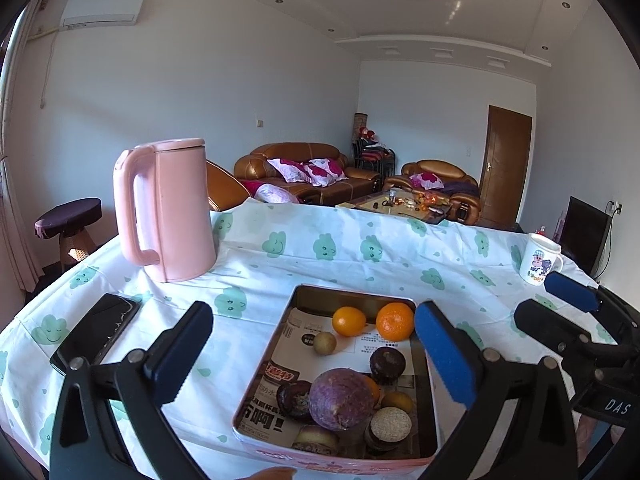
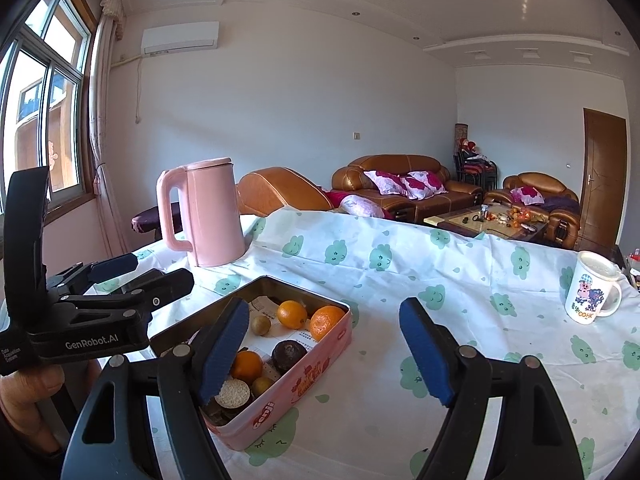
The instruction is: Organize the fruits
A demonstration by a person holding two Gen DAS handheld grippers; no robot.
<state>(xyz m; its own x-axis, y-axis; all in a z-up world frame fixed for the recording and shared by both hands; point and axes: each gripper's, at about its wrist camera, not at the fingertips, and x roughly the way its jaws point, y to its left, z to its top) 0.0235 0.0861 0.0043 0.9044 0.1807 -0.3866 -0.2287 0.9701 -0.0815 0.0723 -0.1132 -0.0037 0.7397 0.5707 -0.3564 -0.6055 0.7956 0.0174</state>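
Both the left claw [image 1: 316, 344] and the right claw [image 2: 324, 344] are spread wide, holding nothing. The pink tin [image 2: 320, 364] of oranges [image 1: 395, 321] and other fruit sits near the surface's front edge, the left claw above it.

On the body of my left tongs [image 2: 132, 276], seen from the right wrist, I read "GenRobot.AI" in white, with small white print beside it too fine for me to make out. From the left wrist, my right tongs [image 1: 556, 304] carry the letters "DAS" on their black body. The white mug [image 2: 592, 294] shows "COHK" in yellow under its cartoon. The paper lining the tin [image 1: 256, 408] bears large Chinese characters and a red label, both unreadable to me.
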